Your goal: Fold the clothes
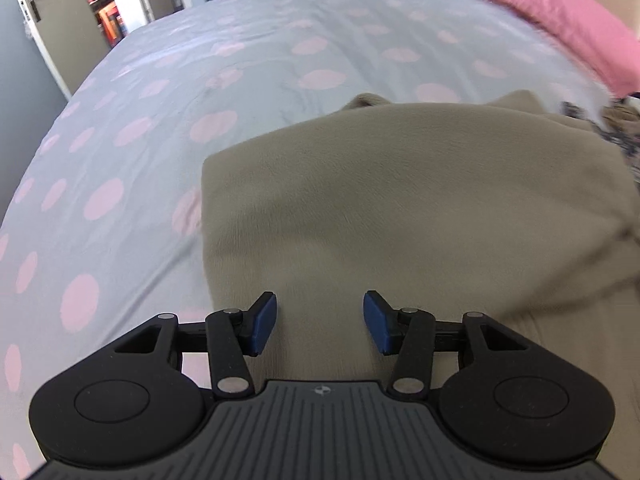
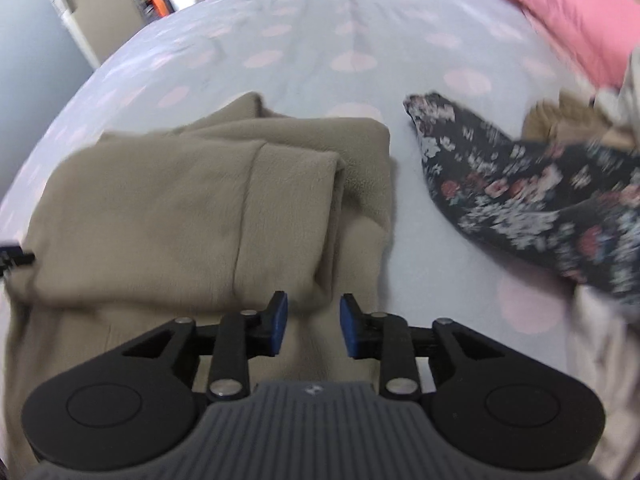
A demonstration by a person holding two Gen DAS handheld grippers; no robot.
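Observation:
A khaki fleece garment point(image 1: 400, 200) lies folded on the bed, filling the middle and right of the left wrist view. My left gripper point(image 1: 320, 326) hovers over its near edge, open, with nothing between the blue pads. In the right wrist view the same khaki garment point(image 2: 180, 208) shows a sleeve folded across its top. My right gripper point(image 2: 313, 326) stands open above the garment's near right part, holding nothing. A dark floral garment point(image 2: 532, 192) lies crumpled to the right.
The bed cover point(image 1: 200, 80) is pale grey with pink dots. A pink pillow point(image 1: 568, 24) lies at the far right. More pale clothes point(image 2: 608, 360) pile at the right edge. A door point(image 1: 44, 28) stands at the far left.

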